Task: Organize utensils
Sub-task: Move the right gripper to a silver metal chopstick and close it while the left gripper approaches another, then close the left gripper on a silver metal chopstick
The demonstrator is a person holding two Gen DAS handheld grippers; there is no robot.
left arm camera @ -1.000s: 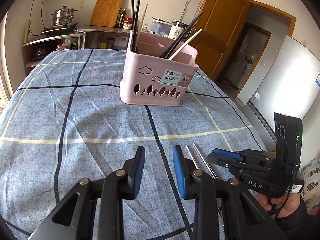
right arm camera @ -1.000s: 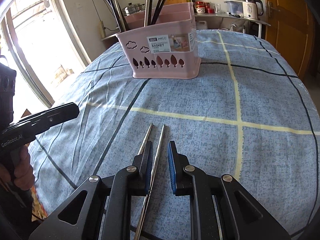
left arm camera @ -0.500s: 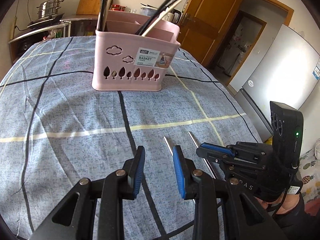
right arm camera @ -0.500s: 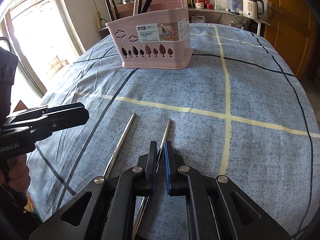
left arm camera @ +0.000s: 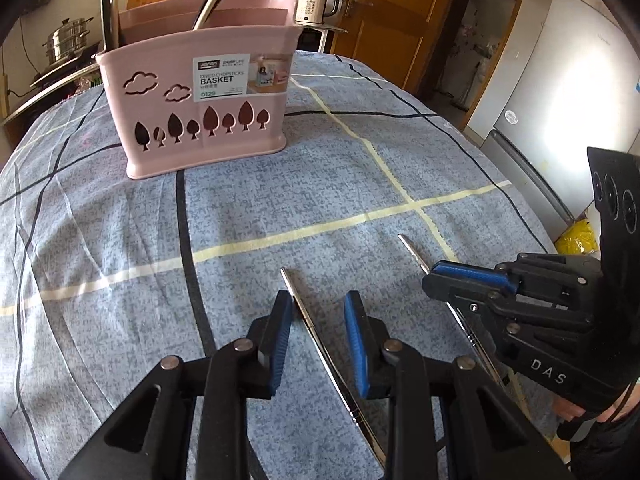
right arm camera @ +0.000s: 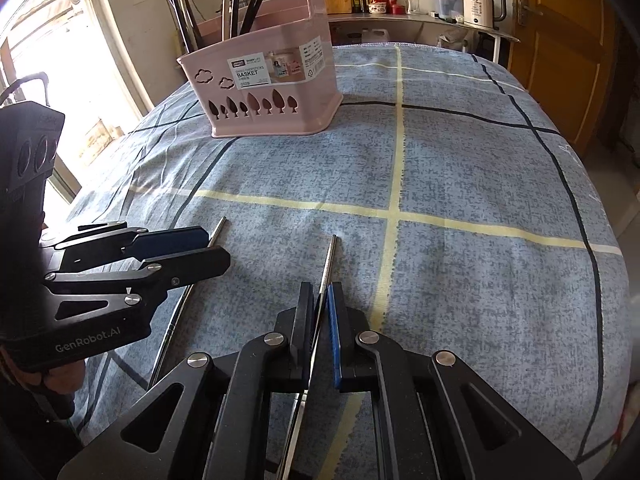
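Two steel chopsticks lie on the blue checked tablecloth. My left gripper (left arm camera: pixel 318 312) is open, its jaws straddling the left chopstick (left arm camera: pixel 298 304) without gripping it; it also shows in the right wrist view (right arm camera: pixel 208 248). My right gripper (right arm camera: pixel 320 304) is shut on the right chopstick (right arm camera: pixel 329 260), whose tip sticks out forward; this gripper also shows in the left wrist view (left arm camera: pixel 452 280). The pink chopstick basket (left arm camera: pixel 200 100) stands upright at the far side and holds several black and steel chopsticks; it also shows in the right wrist view (right arm camera: pixel 268 84).
The tablecloth (right arm camera: pixel 460 160) covers the whole table and curves off at the right edge. A counter with a kettle (right arm camera: pixel 478 2), bottles and a cutting board stands behind. A fridge (left arm camera: pixel 560 80) stands at the right, a window at the left.
My left gripper moved forward and right and now straddles the left chopstick. My right gripper closed on the right chopstick. The two chopsticks ended up farther apart.
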